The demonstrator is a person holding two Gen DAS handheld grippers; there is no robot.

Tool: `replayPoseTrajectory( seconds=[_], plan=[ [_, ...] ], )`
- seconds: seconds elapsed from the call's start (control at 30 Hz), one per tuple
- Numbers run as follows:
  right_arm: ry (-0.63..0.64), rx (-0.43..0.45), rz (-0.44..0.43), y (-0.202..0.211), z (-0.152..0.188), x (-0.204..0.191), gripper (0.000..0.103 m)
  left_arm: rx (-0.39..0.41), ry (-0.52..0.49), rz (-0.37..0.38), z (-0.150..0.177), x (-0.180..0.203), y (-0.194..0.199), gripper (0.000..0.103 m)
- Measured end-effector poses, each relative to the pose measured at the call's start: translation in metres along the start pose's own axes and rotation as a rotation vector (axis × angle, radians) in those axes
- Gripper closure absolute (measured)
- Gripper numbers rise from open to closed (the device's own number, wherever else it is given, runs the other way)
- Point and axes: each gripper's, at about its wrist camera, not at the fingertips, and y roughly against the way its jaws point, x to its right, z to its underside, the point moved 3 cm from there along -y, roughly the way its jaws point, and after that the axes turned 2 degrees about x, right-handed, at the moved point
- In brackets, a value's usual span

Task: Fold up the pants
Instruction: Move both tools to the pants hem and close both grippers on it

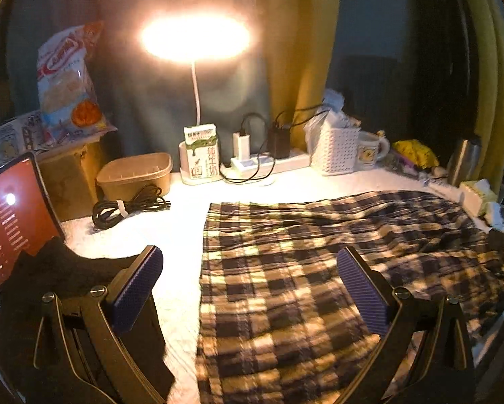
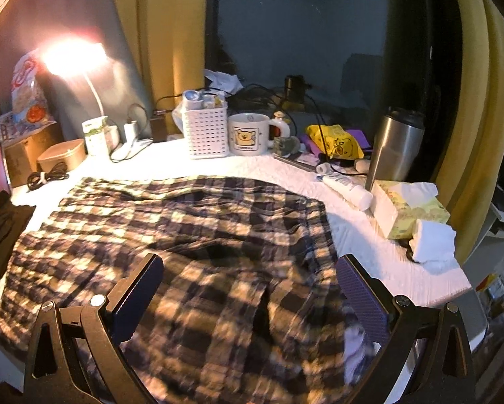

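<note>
The plaid pants [image 1: 319, 269] lie spread flat on the white table cover [image 1: 171, 232], stretching from the middle to the right. My left gripper [image 1: 248, 276] is open and empty, hovering over the pants' left end, its left finger over a black cloth [image 1: 50, 276]. In the right wrist view the pants [image 2: 184, 235] fill the table front, with a dark opening near the middle. My right gripper [image 2: 248, 282] is open and empty above the pants' right end, near the waist edge.
A lit desk lamp [image 1: 194, 37], milk carton [image 1: 201, 155], power strip [image 1: 269, 161], white basket [image 2: 205, 131], mug [image 2: 248, 134], steel tumbler [image 2: 397, 148] and tissue box [image 2: 407, 212] line the back and right. A tablet [image 1: 12, 215], cable coil [image 1: 124, 207] and paper bowl [image 1: 134, 171] stand left.
</note>
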Motion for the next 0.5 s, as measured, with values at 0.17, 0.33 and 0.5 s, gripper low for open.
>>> replayPoseTrajectory(
  seconds=[0.17,0.33,0.5],
  plan=[
    [-0.01,-0.029,0.013,-0.026,-0.016,0.019,0.0,-0.066,-0.018,0.004,-0.013,-0.011,-0.042,0.001],
    [-0.017,-0.031,0.027,-0.046,-0.04,0.04,0.0,-0.13,-0.01,0.007,-0.026,-0.026,-0.087,0.001],
    [-0.025,-0.054,0.048,-0.073,-0.063,0.062,0.0,-0.216,-0.007,0.022,-0.031,-0.036,-0.135,0.001]
  ],
)
